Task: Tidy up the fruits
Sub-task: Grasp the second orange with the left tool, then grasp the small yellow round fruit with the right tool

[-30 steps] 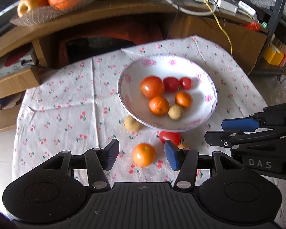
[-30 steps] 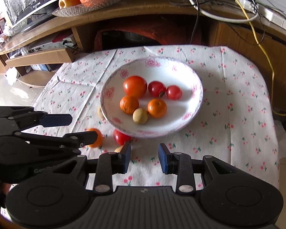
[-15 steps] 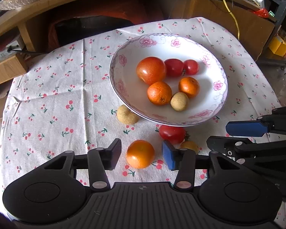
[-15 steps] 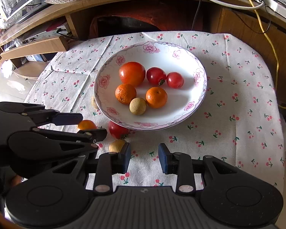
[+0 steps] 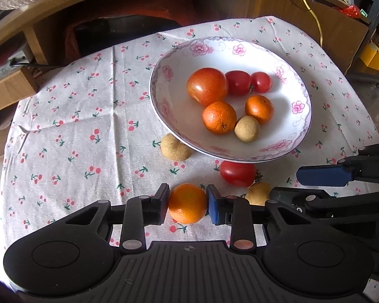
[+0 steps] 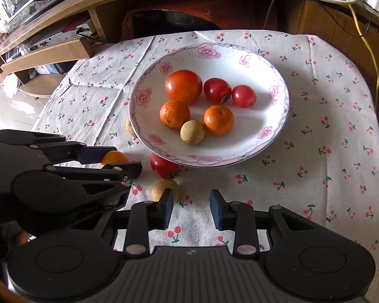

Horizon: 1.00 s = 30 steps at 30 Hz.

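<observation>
Both views near, sharing bowl (image 5: 164, 116)

bowl (image 5: 300, 126) sitting on the tablecloth (image 5: 70, 131) toward its far right, six fruits lying in it | longan (image 5: 175, 148) lying half under the bowl's near-left rim | tomato (image 5: 237, 173) lying at its near rim | second longan (image 5: 258, 193) lying nearer | mandarin (image 5: 187, 203) lying left of that, toward the near edge
</observation>
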Each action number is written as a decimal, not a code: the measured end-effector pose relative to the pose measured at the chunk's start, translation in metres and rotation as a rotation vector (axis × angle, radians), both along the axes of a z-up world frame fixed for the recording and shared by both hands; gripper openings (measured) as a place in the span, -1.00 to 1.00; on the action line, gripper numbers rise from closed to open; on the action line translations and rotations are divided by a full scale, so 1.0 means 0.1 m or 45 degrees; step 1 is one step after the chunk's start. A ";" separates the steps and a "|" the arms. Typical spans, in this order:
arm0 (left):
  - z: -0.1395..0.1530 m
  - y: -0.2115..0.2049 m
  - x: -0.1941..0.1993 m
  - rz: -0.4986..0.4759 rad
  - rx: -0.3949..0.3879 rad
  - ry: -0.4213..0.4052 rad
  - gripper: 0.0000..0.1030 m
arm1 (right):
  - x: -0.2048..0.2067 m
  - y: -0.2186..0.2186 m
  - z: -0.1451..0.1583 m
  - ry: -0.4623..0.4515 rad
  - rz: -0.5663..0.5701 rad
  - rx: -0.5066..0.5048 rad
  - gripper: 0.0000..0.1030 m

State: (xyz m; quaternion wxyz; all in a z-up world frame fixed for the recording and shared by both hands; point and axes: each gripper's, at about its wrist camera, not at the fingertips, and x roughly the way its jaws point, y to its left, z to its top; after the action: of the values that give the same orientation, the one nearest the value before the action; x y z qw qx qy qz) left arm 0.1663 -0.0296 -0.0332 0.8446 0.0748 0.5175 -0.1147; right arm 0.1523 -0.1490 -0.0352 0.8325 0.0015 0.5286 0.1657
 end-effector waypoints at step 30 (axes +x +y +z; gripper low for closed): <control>0.07 0.24 -0.06 0.059 -0.017 0.026 -0.24 | 0.08 0.09 -0.05 0.094 -0.072 0.153 -0.26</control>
State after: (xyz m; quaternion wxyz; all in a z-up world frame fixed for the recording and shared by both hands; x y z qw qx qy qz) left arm 0.1603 -0.0055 -0.0259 0.8423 0.0561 0.5269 -0.0992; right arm 0.1607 -0.1404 -0.0406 0.8153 0.0724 0.5477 0.1736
